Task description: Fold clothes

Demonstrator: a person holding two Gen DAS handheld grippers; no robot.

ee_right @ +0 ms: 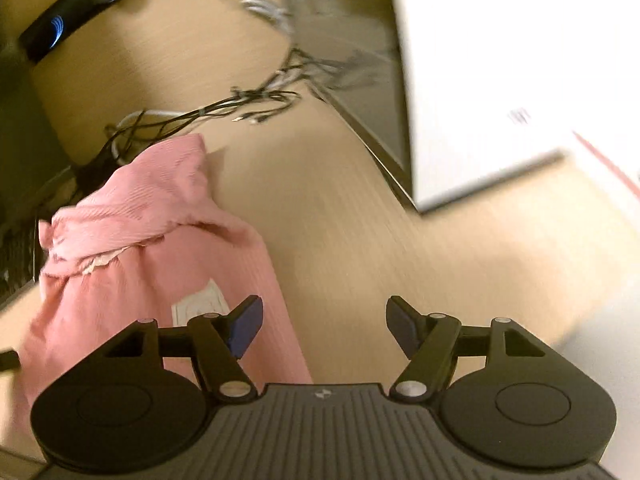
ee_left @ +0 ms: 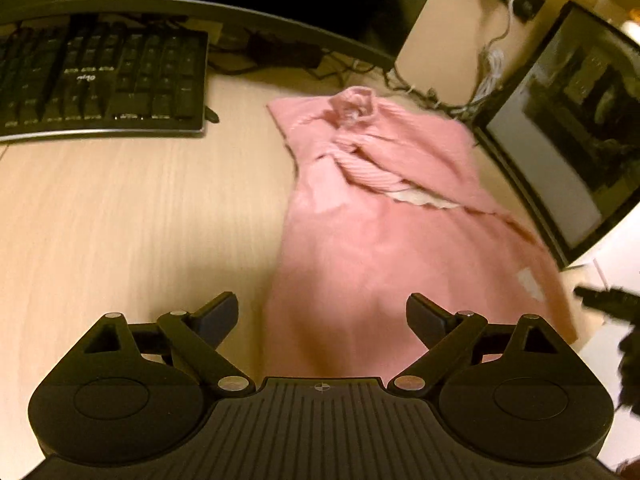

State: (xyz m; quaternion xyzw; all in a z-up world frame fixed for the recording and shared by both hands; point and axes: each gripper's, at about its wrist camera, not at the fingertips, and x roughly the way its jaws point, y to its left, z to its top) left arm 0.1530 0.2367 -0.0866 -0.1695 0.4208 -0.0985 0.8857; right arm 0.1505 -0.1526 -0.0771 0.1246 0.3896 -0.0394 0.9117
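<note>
A pink garment (ee_left: 384,240) with a ribbed upper part and a strip of white lace lies folded on the light wooden desk (ee_left: 120,220). My left gripper (ee_left: 322,312) hovers open above its near edge, nothing between the fingers. In the right wrist view the same pink garment (ee_right: 152,248) lies at the left, a white label showing on it. My right gripper (ee_right: 324,324) is open over bare desk (ee_right: 360,260), its left finger (ee_right: 246,328) just over the garment's right edge. The other gripper's dark tip (ee_left: 608,300) shows at the right edge of the left wrist view.
A black keyboard (ee_left: 100,80) lies at the back left. A dark screen (ee_left: 568,140) leans at the right, behind the garment. Tangled cables (ee_right: 224,108) run along the back of the desk. A white box (ee_right: 500,80) stands at the right.
</note>
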